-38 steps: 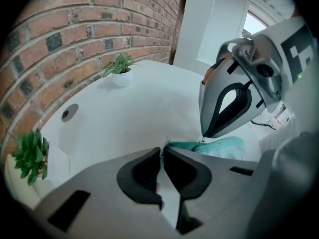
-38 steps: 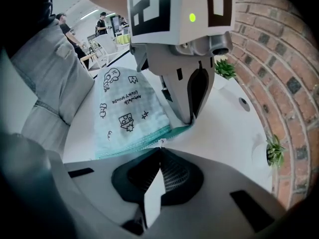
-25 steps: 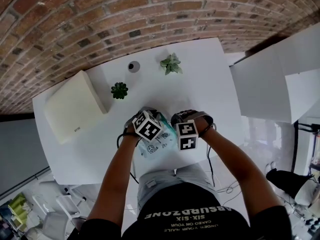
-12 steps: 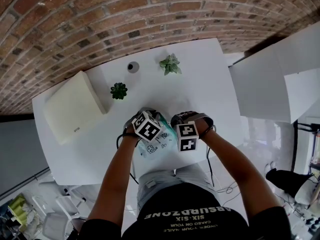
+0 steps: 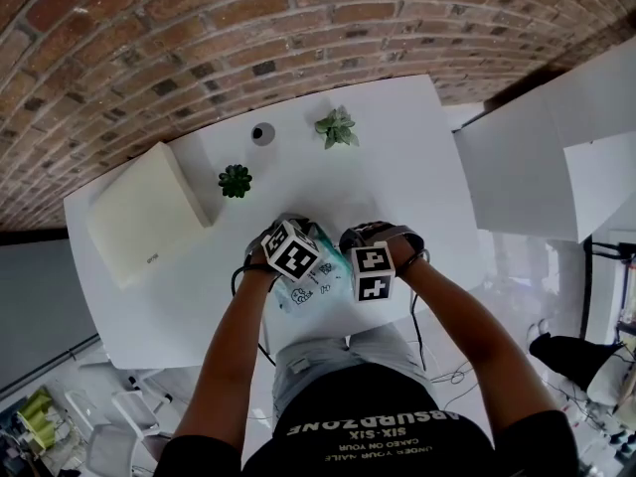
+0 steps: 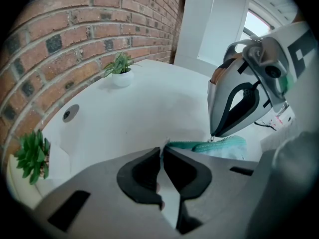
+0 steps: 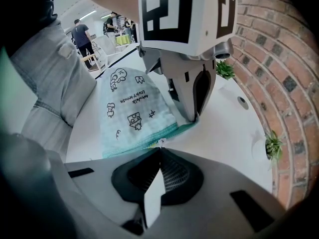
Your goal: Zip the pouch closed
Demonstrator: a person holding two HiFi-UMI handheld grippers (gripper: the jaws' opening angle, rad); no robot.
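White tabletop (image 5: 397, 157) under a brick wall (image 5: 199, 38) carried the pouch (image 7: 133, 108), which lay near the person's edge between both grippers. The left gripper (image 6: 162, 152) had its jaws drawn nearly together, pinching the end of the pouch's teal edge (image 6: 219, 144). The right gripper (image 7: 159, 151) had its jaws fully together on a small pale tab, apparently the zipper pull (image 7: 160, 142). Thin cloth like this looked light and limp, likely to bunch or drag across the table, so anchoring one end while taking the pull seemed the sensible hold. In the head view the marker cubes (image 5: 291, 251) hid both grips. Only the gripper views showed the pinches, and only the right one showed the cartoon print (image 7: 134, 119). How much zipper remained open could not be told.
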